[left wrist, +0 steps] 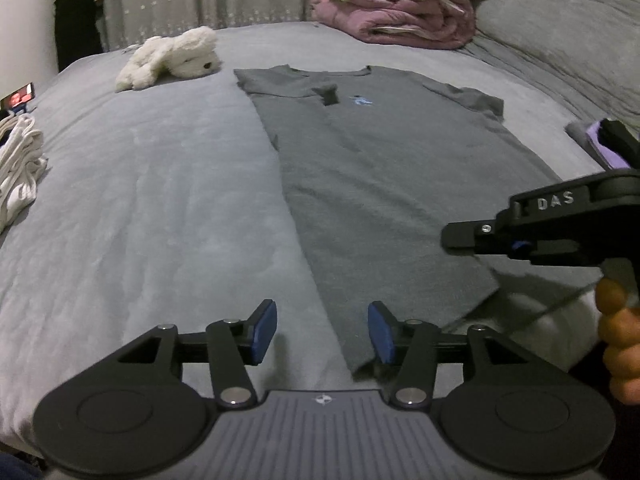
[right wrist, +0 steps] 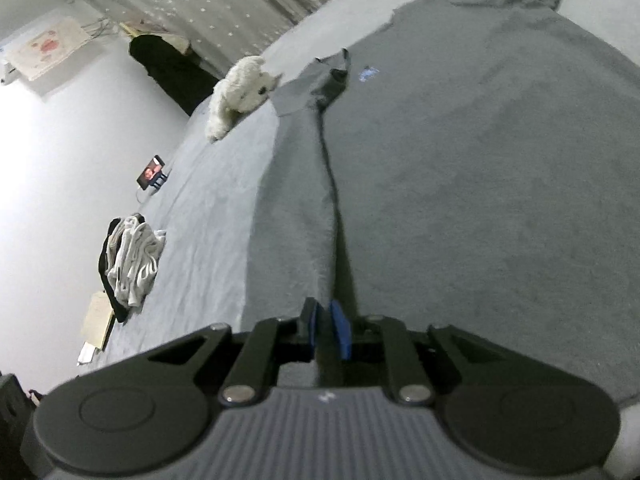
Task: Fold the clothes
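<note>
While the grey T-shirt (left wrist: 372, 168) lies flat mid-bed (left wrist: 140, 200), one side and sleeve are already folded in. The right gripper (right wrist: 326, 330) pinches that folded edge near the hem; the left gripper (left wrist: 322, 332) stands spread, empty, so the other side remains unfolded

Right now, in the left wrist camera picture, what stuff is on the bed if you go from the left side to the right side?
White clothes pile → white stuffed toy → grey T-shirt → the right tool at the right edge.
</note>
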{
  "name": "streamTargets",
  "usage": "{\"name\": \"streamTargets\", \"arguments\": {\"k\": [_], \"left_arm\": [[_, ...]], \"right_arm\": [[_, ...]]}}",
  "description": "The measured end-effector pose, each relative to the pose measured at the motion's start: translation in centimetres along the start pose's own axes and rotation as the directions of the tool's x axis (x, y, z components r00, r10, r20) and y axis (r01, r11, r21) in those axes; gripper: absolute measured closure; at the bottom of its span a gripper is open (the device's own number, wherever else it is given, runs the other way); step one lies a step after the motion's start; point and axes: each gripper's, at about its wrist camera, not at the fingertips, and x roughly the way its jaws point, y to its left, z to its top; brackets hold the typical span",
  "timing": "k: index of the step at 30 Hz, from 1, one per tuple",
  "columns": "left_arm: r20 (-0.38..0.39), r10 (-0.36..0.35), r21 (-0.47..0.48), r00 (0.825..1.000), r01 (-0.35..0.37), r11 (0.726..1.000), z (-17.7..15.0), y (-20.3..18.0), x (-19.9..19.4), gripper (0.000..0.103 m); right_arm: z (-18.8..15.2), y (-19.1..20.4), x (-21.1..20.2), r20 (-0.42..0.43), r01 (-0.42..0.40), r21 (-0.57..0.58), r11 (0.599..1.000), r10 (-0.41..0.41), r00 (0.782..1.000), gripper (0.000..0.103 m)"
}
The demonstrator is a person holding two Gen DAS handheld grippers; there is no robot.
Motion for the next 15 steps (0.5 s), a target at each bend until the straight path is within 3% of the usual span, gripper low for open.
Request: {"name": "streamTargets", "arguments": {"k": [3,9,11,13,15], "left_arm": [[-0.006,-0.016,0.039,1.000,0.017,0.999,-0.4,-0.9,0.0,0.048],[-0.009,-0.025,0.135,1.000,0.026,0.990,-1.1,-2.7,0.2,0.045],[-0.009,-0.024,0.145,1.000,0.025,0.989,-1.2,-2.8,0.4,0.045],[-0.001,-0.022,0.153,1.000,0.022,0.988,-1.3,-2.9,0.5,0.045],[0.011,-0.021,0.167,1.000,0.019,0.986,-1.5,-3.0,0.5,0.045]], "right_arm": [[-0.1,-0.4,-0.2,-0.008,-0.013,0.005,1.000,0.013,1.000,0.077],[-0.4,-0.5,0.3,-0.052,-0.016,-0.004,1.000,0.015,0.999,0.076],[-0.6,-0.2,0.7,-0.075,-0.013,-0.027,1.000,0.011,0.997,0.079],[-0.8,0.3,0.8,-0.086,-0.029,-0.042,0.999,0.025,0.996,0.090],[-0.8,0.1,0.6,-0.085,-0.078,0.001,0.997,0.077,0.993,0.094]]}}
